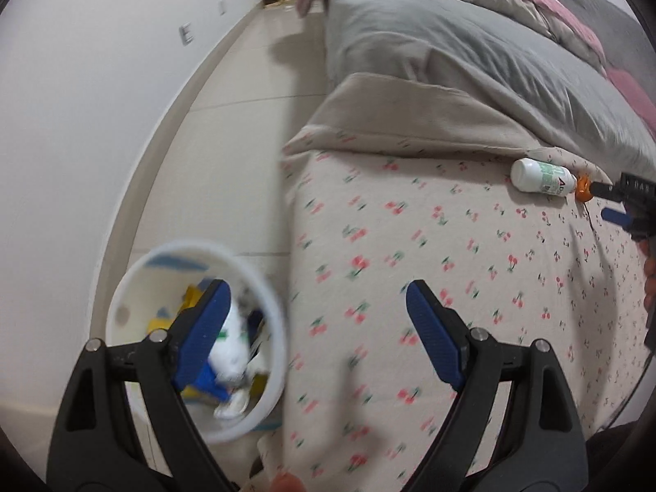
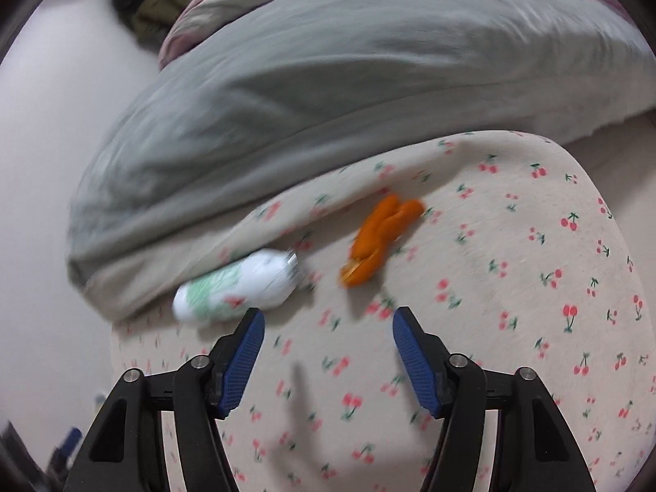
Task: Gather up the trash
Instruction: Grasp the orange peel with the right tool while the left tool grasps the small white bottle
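Observation:
A white plastic bottle with a green label (image 2: 238,283) lies on its side on the cherry-print bed sheet (image 2: 512,287), against the grey duvet's edge. An orange wrapper (image 2: 379,238) lies just right of it. My right gripper (image 2: 326,324) is open and empty, hovering just short of both. In the left wrist view the bottle (image 1: 541,176) and orange wrapper (image 1: 583,189) lie far right, with the right gripper (image 1: 615,203) beside them. My left gripper (image 1: 317,299) is open and empty, between the bed and a white bin (image 1: 135,279) holding trash.
The white bin stands on the tiled floor (image 1: 246,123) next to the bed's left side, near a white wall (image 1: 82,123). A grey duvet (image 2: 328,82) and pink bedding (image 1: 549,4) are piled across the bed behind the bottle.

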Motion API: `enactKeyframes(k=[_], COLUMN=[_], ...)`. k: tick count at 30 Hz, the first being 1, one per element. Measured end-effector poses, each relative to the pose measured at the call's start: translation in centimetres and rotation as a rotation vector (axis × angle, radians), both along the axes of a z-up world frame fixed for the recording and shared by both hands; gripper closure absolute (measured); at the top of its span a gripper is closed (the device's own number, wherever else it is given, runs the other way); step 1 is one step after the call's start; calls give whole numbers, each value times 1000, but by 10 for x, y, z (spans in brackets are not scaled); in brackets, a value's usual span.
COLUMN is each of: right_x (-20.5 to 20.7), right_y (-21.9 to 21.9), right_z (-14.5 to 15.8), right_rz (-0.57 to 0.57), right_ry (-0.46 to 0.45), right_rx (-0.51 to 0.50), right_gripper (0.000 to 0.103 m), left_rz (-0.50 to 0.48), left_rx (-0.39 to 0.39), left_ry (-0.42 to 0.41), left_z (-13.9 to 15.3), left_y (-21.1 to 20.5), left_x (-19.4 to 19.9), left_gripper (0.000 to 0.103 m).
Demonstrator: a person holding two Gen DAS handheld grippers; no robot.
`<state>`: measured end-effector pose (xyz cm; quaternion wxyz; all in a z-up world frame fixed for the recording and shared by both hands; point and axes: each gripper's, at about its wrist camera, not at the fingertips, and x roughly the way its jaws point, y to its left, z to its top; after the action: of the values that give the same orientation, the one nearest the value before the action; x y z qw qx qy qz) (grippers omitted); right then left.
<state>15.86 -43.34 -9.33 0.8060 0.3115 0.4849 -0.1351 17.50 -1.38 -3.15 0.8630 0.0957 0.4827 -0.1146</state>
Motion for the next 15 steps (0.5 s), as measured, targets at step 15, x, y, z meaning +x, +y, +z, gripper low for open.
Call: enactKeyframes(k=[15], right_x=[27], right_y=[-35], right_z=[-27], right_rz=[-12], right_ry=[-14], right_rx=[78], right_gripper=[84], left_rz=[-369], left_rx=[-3], left_ry=[-31], left_z=[3], left_y=[-150], left_x=[48], left_gripper=[16])
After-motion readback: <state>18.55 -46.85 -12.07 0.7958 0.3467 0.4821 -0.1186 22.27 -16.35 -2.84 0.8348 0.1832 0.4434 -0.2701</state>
